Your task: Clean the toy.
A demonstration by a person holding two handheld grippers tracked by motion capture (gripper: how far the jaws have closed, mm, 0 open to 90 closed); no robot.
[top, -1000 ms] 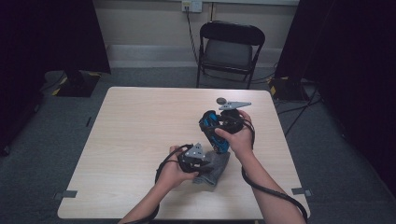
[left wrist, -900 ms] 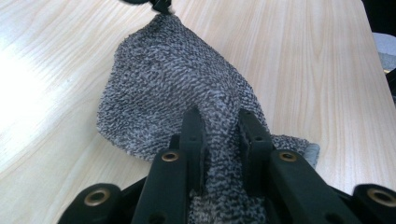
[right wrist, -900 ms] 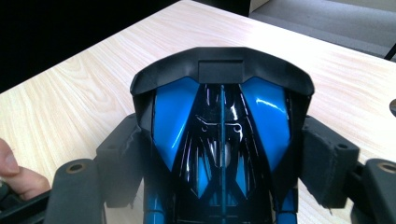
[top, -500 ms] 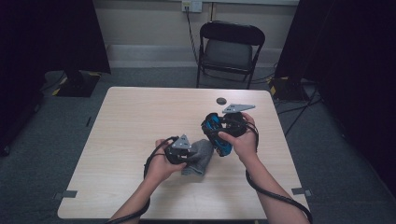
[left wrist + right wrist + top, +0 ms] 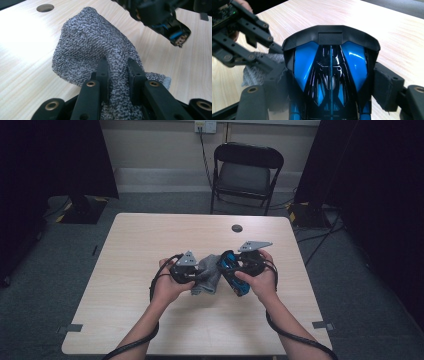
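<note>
A grey knitted cloth (image 5: pixel 95 42) is pinched between the black jaws of my left gripper (image 5: pixel 117 66), which is shut on it. In the high view the cloth (image 5: pixel 207 279) hangs between the two hands just above the table (image 5: pixel 150 235). My right gripper (image 5: pixel 332 83) is shut on a glossy blue and black toy car (image 5: pixel 330 65), its pads pressed on the car's two sides. The car (image 5: pixel 234 276) sits right beside the cloth, to its right. The left gripper (image 5: pixel 192 270) points toward the car. The car's end (image 5: pixel 175 32) shows close above the cloth in the left gripper view.
A dark round hole (image 5: pixel 236 228) lies in the tabletop beyond the hands. A black folding chair (image 5: pixel 247 172) stands behind the far table edge. Cables trail off both grippers toward the near edge. The left gripper's arms (image 5: pixel 242 32) cross the right gripper view at upper left.
My left gripper has moved left and farther up the table, carrying the cloth off the surface. The right gripper with the car has shifted slightly nearer the person, closer to the cloth.
</note>
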